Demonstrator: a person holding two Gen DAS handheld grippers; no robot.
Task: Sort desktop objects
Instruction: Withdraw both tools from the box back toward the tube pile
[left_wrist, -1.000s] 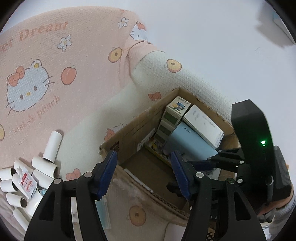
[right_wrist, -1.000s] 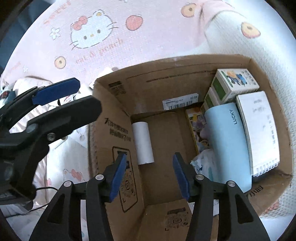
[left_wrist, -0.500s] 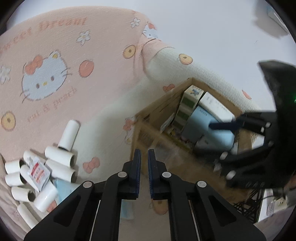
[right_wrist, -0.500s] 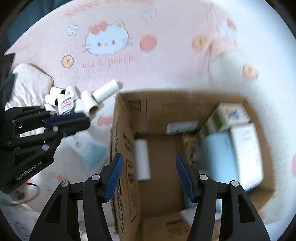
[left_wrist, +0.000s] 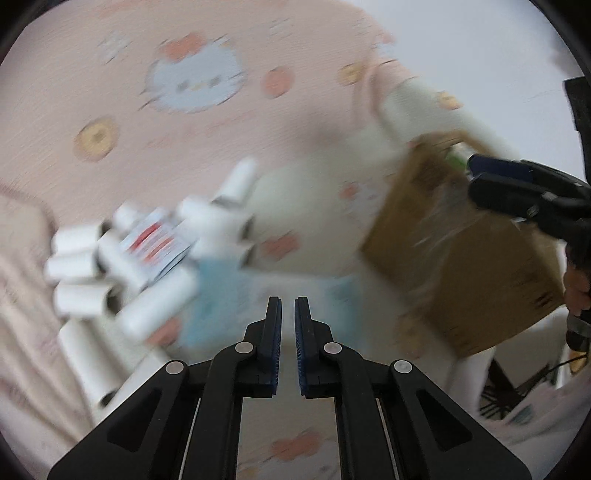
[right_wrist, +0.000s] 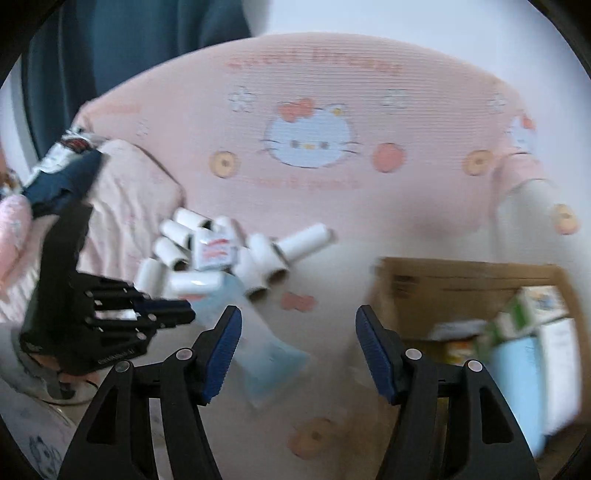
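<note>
White cylindrical paper rolls (right_wrist: 255, 258) lie heaped on the soft pink printed blanket (right_wrist: 332, 206); the left gripper (left_wrist: 288, 321), clenched and empty, points beside them; the right gripper (right_wrist: 297, 350) gapes, cardboard box (right_wrist: 461, 288) to its right.

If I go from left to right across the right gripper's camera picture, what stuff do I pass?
The other hand-held gripper → pile of white paper rolls with a small red-and-white packet on top → cardboard box → green-and-white carton inside the box.
</note>
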